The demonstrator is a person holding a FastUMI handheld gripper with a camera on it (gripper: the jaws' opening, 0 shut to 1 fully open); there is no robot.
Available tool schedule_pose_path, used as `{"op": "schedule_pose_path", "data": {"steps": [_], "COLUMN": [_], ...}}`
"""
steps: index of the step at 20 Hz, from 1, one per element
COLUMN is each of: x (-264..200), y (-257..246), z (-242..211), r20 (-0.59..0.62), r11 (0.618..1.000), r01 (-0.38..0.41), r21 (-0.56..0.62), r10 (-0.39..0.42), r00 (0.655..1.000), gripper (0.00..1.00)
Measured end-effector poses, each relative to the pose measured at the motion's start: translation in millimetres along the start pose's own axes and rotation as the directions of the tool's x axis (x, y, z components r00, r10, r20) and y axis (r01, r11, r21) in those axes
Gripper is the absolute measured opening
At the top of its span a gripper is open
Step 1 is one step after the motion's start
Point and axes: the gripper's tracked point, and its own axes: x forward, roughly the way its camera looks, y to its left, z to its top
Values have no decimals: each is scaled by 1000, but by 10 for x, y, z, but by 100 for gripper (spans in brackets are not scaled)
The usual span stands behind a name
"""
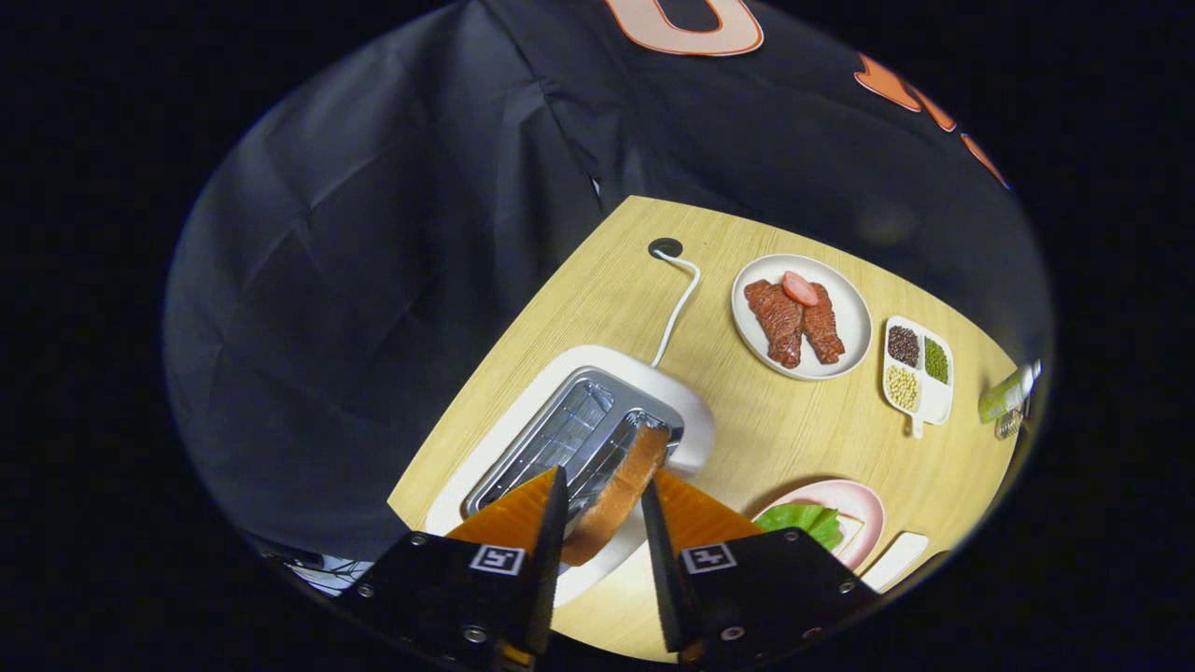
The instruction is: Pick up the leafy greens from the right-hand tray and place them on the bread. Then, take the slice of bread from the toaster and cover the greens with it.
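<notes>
A white toaster (523, 425) with a metal slotted top stands at the near corner of the wooden table (794, 429). A browned bread slice (618, 490) stands tilted over the toaster's right slot, between my fingers. My gripper (602, 495) is shut on it, one finger on each face. To the right of the fingers, a pink plate (866, 504) holds the leafy greens (805, 519), which lie on a pale slice of bread (848, 534). My right finger hides part of that plate.
A white plate (845, 289) with red meat strips and a pink slice sits beyond the toaster. Right of it are a divided dish of beans (920, 373) and a green bottle (1004, 397). The toaster's white cable (679, 308) runs to a hole in the table. A white tray (894, 558) lies by the pink plate.
</notes>
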Motion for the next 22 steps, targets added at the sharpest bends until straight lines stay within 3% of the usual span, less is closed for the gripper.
{"op": "schedule_pose_path", "data": {"steps": [2, 6, 13, 22], "x": [-40, -162, -502, -970], "y": [4, 43, -34, -394], "z": [-6, 85, 109, -12], "r20": [6, 65, 154, 288], "r11": [1000, 997, 986, 954], "r01": [-17, -62, -155, -281], "r21": [5, 35, 66, 100], "r10": [17, 59, 143, 243], "r00": [1000, 996, 978, 926], "gripper": [31, 16, 16, 16]}}
